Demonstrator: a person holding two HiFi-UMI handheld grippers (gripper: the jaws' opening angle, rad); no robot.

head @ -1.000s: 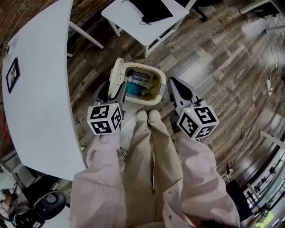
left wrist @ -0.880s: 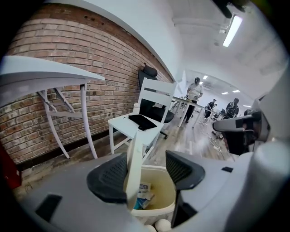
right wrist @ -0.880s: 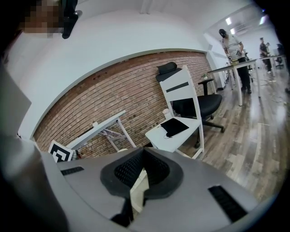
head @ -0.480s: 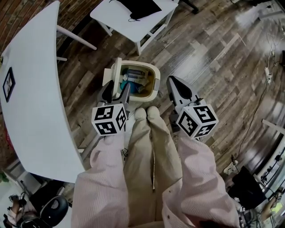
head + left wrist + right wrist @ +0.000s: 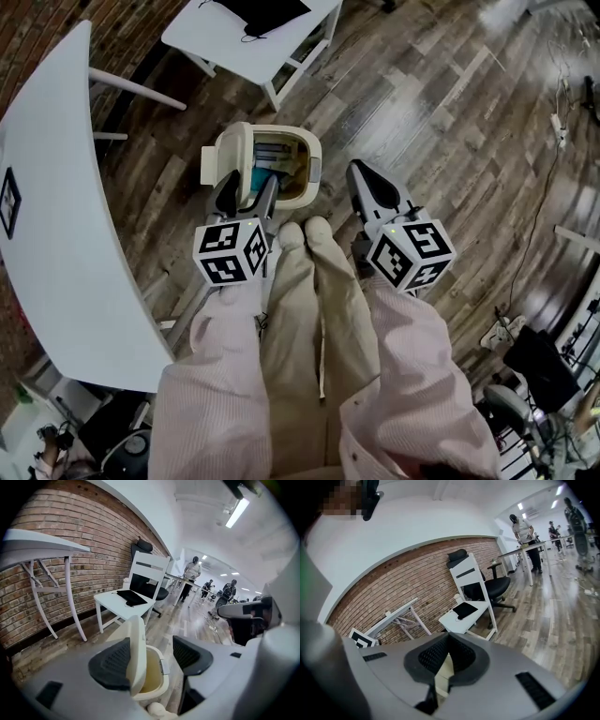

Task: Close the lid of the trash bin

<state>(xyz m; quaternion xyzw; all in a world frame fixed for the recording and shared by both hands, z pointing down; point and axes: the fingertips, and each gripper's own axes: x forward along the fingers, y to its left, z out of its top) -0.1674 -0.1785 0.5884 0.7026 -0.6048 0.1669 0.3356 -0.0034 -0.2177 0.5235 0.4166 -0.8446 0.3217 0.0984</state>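
The cream plastic trash bin (image 5: 311,173) stands on the grey-brown wood-plank floor (image 5: 450,141) just beyond the person's pale shoes (image 5: 307,234). Its hinged cream lid (image 5: 228,155) is upright on the bin's left side. The left hand-held gripper (image 5: 247,192) has just been spreading its jaws. They are released and straddle the lid's top edge without pinching it, with the lid close to the left pad (image 5: 112,663). No grip looks necessary. The better move is probably to press that pad against the lid's outer face and swing it over the bin's mouth, following it down until it seats on the rim. It should go gently, since a light bin on smooth planks could slide or tip. The right hand-held gripper (image 5: 361,183) is clenched on nothing at the bin's right side and could steady the wall. Left of the bin is a curved white table (image 5: 66,187). Beyond the bin are a white wooden chair (image 5: 129,604) carrying something black, and a red brick wall (image 5: 70,564).
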